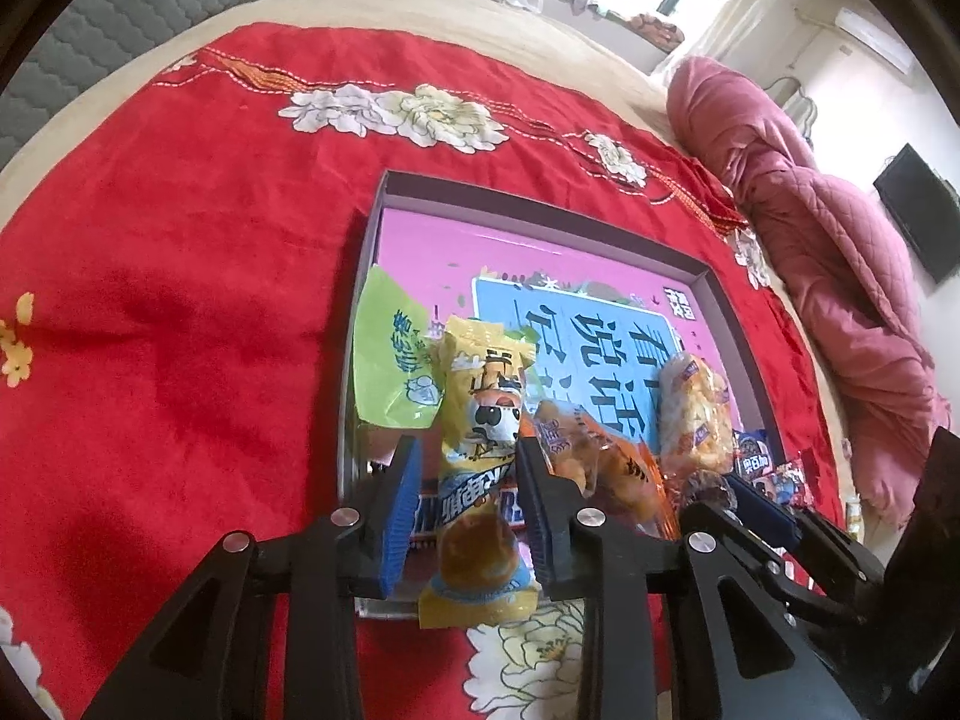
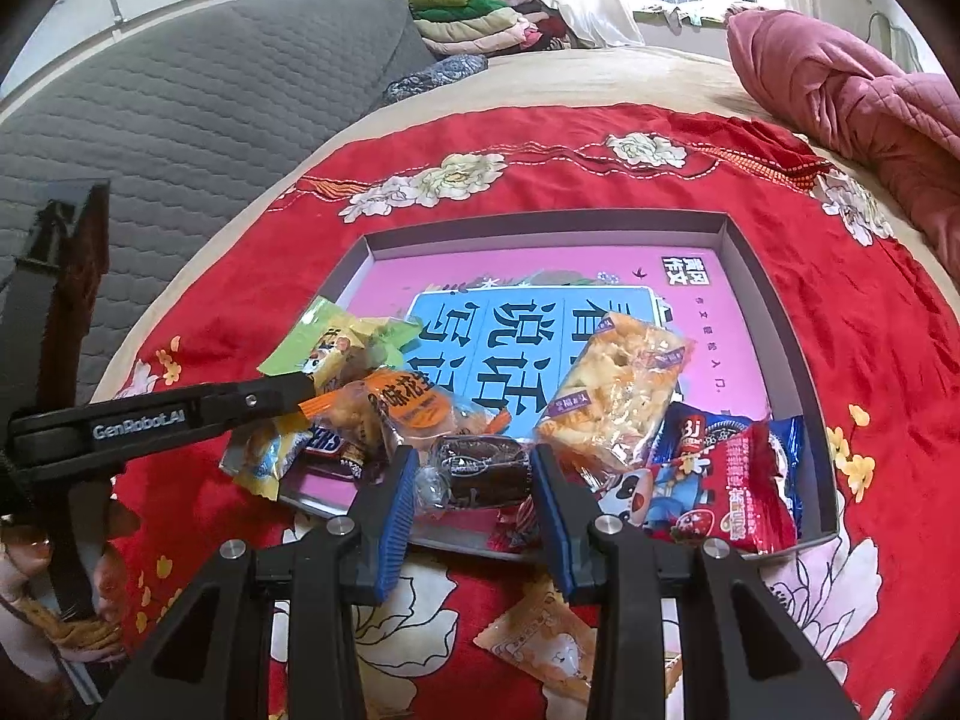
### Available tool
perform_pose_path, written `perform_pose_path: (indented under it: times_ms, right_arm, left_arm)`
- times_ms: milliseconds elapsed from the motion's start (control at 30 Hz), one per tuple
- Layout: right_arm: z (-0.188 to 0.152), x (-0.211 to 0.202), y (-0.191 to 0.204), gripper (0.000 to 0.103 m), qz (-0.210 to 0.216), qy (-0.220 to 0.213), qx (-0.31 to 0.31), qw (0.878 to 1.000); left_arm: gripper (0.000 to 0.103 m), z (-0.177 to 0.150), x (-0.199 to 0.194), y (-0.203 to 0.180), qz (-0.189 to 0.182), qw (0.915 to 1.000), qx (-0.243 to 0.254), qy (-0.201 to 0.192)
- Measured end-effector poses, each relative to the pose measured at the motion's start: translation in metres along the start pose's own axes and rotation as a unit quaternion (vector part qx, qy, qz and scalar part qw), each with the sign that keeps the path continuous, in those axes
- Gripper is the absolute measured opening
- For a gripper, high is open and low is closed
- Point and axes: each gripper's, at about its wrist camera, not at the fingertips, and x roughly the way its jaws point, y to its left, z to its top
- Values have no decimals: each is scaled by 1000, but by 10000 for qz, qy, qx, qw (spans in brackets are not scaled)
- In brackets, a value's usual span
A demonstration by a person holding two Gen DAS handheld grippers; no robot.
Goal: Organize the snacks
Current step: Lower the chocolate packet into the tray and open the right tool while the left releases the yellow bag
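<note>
A shallow grey box (image 1: pixel 540 204) (image 2: pixel 540 222) with a pink printed floor lies on a red flowered cloth (image 1: pixel 180 300). Several snack packets crowd its near end. My left gripper (image 1: pixel 465 468) (image 2: pixel 303 390) stands open around a yellow packet (image 1: pixel 480 408) that lies across the box's near rim; a gap shows at the left pad. My right gripper (image 2: pixel 474 471) (image 1: pixel 726 492) is shut on a dark brown wrapped cake (image 2: pixel 480 468) just above the box's near edge. Around them lie a green packet (image 1: pixel 390 360), an orange packet (image 2: pixel 408 408) and a pale crispy bar (image 2: pixel 612 390).
Red and blue packets (image 2: pixel 720 480) fill the box's near right corner. An orange packet (image 2: pixel 552 642) lies on the cloth outside the box. A pink quilt (image 1: pixel 840 270) is heaped at the right, and a grey quilted cushion (image 2: pixel 180 120) at the left. The box's far half holds nothing.
</note>
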Motion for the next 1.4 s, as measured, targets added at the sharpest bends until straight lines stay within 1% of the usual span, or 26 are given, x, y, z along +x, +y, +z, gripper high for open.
perform_pose_path:
  times_ms: [333,600,767,933,1133,1200,1233,1400]
  right_arm:
    - [1,3,0,38,-47,32,-5,10000]
    - [1,4,0,38,-64,53,-8,10000]
    - [1,6,1,39,-83,81,-22,9999]
    - [1,7,1,39,-105,94,-13,9999]
    - [0,8,1,39,-91,144,-1,9999]
    - [-1,8,1,39,-104,157,1,9998]
    - [-1,8,0,39,-95,166,20,9998]
    - [-1,7,-1,39,-92,172,71,9998]
  left_arm:
    - [33,5,10,1,16,10000,1,7]
    - [33,15,12,3,-18,10000,-14,-63]
    - [33,14,10,-2,-110,9999,32,-29]
    - [33,11,7,-4,-107,9999,40,34]
    - [36,9,1,-5,3,10000,82,23]
    - [43,8,-1,-6,11,10000,90,22]
    - [44,8,-2,-6,11,10000,90,8]
    - [45,8,-8,-8,-16,9999,113,-30]
